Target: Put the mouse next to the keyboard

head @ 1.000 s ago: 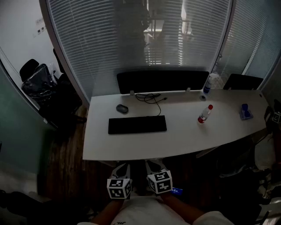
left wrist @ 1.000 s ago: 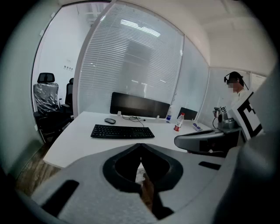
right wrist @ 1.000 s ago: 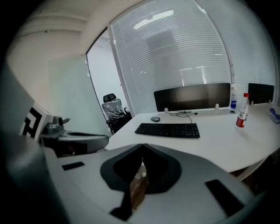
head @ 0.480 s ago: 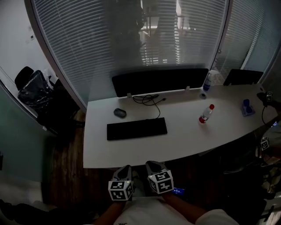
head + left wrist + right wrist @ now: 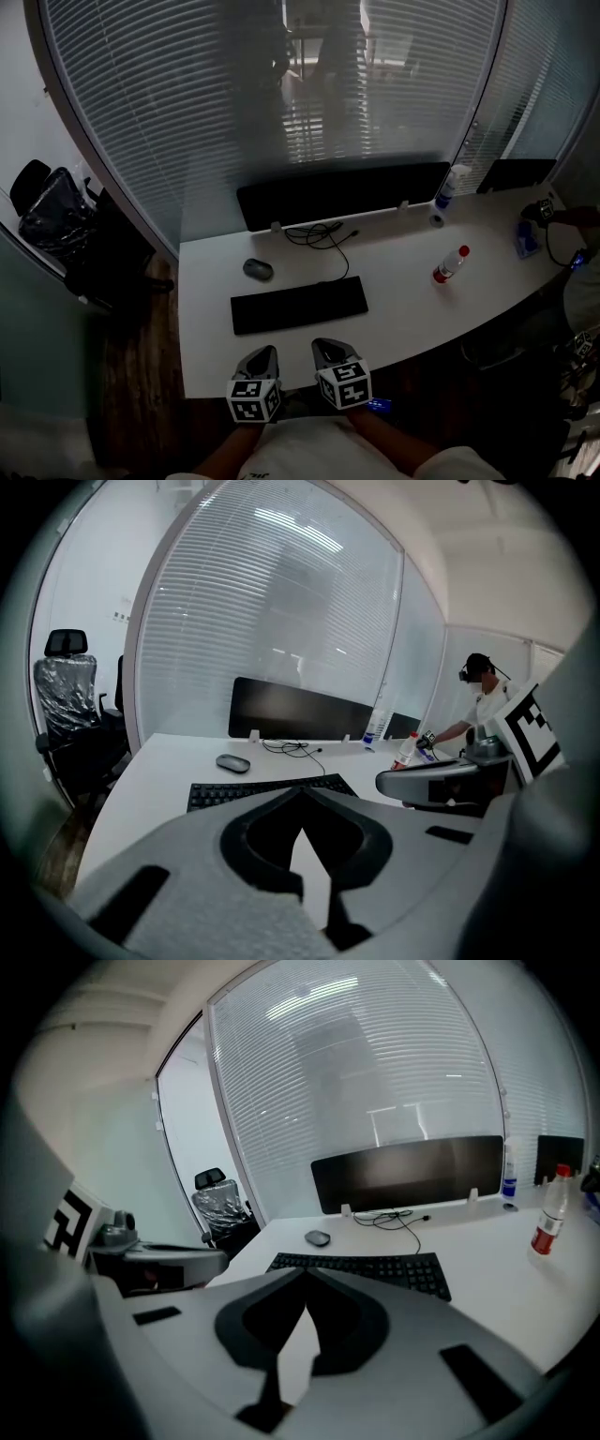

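Note:
A dark oval mouse (image 5: 258, 270) lies on the white desk (image 5: 403, 300), just beyond the left end of the black keyboard (image 5: 298, 305) and apart from it. Both grippers hang at the desk's near edge, below the keyboard. My left gripper (image 5: 262, 356) is shut with nothing in it, and so is my right gripper (image 5: 327, 349). In the left gripper view the jaws meet at the tip (image 5: 301, 793), with the keyboard (image 5: 253, 792) and mouse (image 5: 232, 763) ahead. The right gripper (image 5: 305, 1275) view shows the same keyboard (image 5: 375, 1265) and mouse (image 5: 318, 1237).
A black divider panel (image 5: 342, 192) runs along the desk's back, with a coiled cable (image 5: 323, 232) before it. A red-labelled bottle (image 5: 450, 264) and a spray bottle (image 5: 450, 187) stand to the right. A wrapped office chair (image 5: 52, 211) is at left. Another person (image 5: 481, 700) works at the far right end.
The head view has drawn closer to the desk, which now sits lower and nearer the grippers. Both grippers stay shut. Another person's hand has come in at the right edge.

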Available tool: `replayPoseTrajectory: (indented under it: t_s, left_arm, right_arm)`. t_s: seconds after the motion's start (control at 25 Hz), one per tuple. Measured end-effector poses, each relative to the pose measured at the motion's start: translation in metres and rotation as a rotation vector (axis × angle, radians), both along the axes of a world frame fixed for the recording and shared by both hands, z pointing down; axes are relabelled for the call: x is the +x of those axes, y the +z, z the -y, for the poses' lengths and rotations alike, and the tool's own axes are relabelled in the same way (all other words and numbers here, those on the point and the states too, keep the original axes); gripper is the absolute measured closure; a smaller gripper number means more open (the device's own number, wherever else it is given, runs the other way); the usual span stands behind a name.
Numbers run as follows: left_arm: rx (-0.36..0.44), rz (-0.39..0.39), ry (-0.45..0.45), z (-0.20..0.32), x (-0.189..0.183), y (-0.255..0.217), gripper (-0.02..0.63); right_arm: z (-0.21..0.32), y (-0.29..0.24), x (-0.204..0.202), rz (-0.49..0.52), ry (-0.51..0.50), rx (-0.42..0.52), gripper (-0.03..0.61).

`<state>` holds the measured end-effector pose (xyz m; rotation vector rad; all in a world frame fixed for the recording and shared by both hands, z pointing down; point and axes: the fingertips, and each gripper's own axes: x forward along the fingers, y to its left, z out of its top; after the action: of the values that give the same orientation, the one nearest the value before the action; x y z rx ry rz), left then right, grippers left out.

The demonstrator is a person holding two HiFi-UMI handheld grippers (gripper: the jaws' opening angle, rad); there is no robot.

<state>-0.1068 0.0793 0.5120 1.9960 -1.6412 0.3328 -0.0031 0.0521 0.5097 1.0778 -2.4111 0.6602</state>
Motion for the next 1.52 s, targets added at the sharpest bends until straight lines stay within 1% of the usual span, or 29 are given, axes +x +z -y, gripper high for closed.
replayPoseTrajectory:
  t_s: [0.2,0.36,0.48,0.72,0.96,1.16,1.36,1.52]
  left_arm:
    - [0.004,-0.006,0.022,0.030,-0.022,0.002,0.609]
    - [-0.001,-0.016,0.025,0.045,-0.027,0.000,0.609]
    - [-0.005,-0.017,0.016,0.054,-0.028,-0.001,0.609]
    - [-0.001,-0.030,-0.016,0.069,-0.022,-0.004,0.609]
    - [-0.008,-0.037,-0.052,0.079,-0.025,0.000,0.609]
    - [-0.024,-0.046,-0.088,0.092,-0.040,0.006,0.609]
    - [-0.019,-0.017,-0.101,0.113,-0.055,0.010,0.609]
    - [-0.026,-0.011,-0.118,0.122,-0.067,0.016,0.609]
  right_arm:
    - [0.024,-0.001,-0.025,0.007,0.020,0.016,0.574]
    - [0.036,0.002,-0.026,-0.003,0.025,-0.004,0.574]
    - [0.048,-0.001,-0.025,-0.006,0.026,-0.002,0.574]
    - [0.067,-0.006,-0.029,-0.021,-0.039,0.011,0.574]
    - [0.080,-0.003,-0.033,-0.023,-0.077,0.006,0.574]
    - [0.095,0.001,-0.048,-0.033,-0.115,0.005,0.574]
    - [0.114,0.004,-0.066,-0.047,-0.149,0.013,0.574]
    - [0.127,0.007,-0.081,-0.059,-0.176,0.024,0.574]
